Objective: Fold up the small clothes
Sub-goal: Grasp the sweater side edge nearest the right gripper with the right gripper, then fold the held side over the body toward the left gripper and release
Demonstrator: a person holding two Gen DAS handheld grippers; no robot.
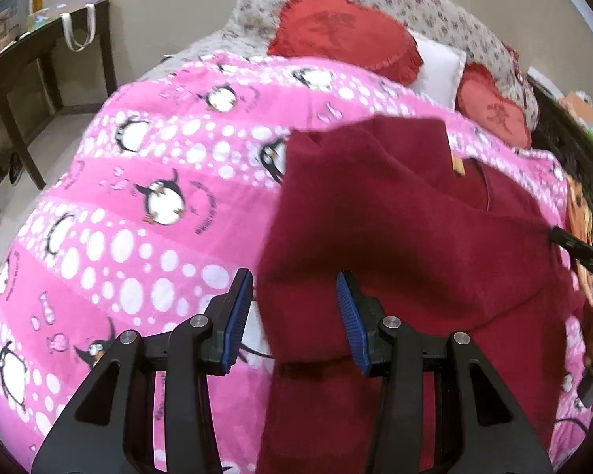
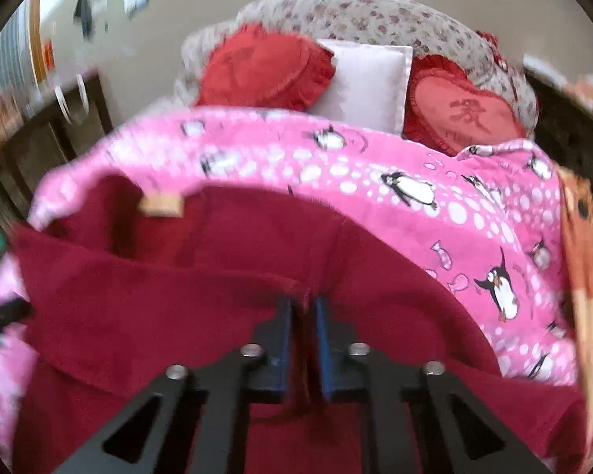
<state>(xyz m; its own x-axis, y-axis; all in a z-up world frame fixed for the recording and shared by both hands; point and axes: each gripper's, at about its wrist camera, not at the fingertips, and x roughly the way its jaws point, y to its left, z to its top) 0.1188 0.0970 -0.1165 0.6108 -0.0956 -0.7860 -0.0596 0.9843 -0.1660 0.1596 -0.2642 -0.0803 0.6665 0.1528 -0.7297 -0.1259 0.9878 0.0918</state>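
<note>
Folding goes best if both edges travel together. The garment (image 1: 395,237) lies on the blanket (image 1: 138,197), below the red cushions (image 1: 344,35). The right gripper (image 2: 305,308) is clamped on a fabric ridge. The left gripper (image 1: 296,316) stands part open over the garment's left edge, gripping nothing. It should probably pinch that edge before either hand lifts.

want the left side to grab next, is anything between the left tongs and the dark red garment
Nothing visible. The left tongs stand open right over the dark red garment, whose edge already lies between the blue pads. Only the pink penguin blanket lies beneath. The right tongs are shut on the same garment.
</note>
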